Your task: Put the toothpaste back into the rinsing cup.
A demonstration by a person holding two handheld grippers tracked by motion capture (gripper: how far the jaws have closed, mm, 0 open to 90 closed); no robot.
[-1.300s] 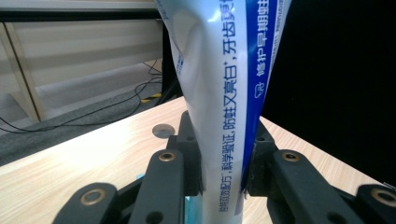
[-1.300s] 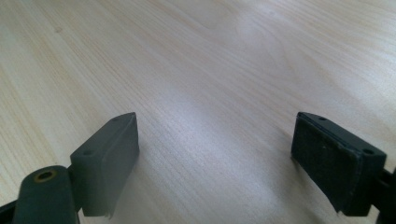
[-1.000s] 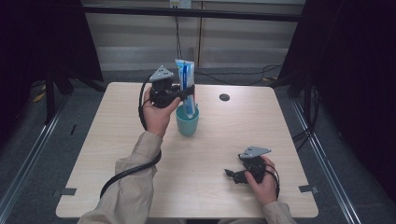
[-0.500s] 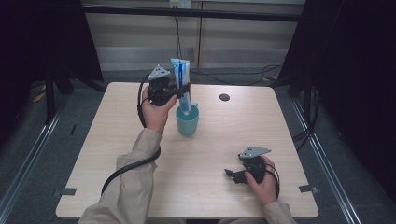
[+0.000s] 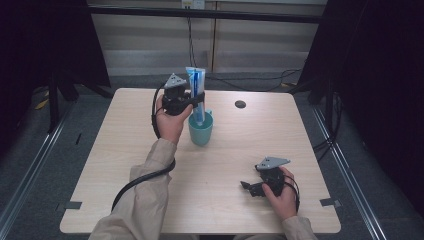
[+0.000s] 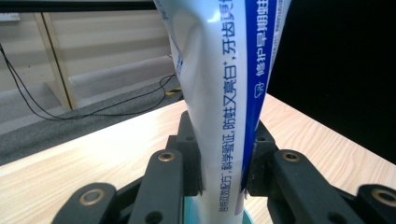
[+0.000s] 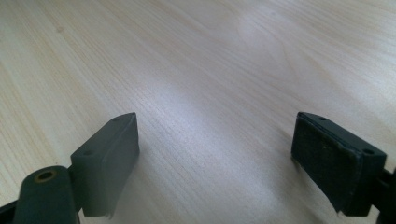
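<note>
A white and blue toothpaste tube stands upright, its lower end inside a teal cup near the middle of the table. My left gripper is shut on the tube just above the cup's rim. In the left gripper view both pads press on the tube from either side, my left gripper pointing level, with the cup's rim just below. My right gripper rests near the table's front right, open, with bare wood between its jaws.
A small dark round disc lies on the light wooden table behind the cup, to the right. Black cables trail from both grippers across the tabletop. Dark frame posts stand at the table's left and right sides.
My left hand has sunk a little, bringing the tube lower into the cup. The right hand has not moved.
</note>
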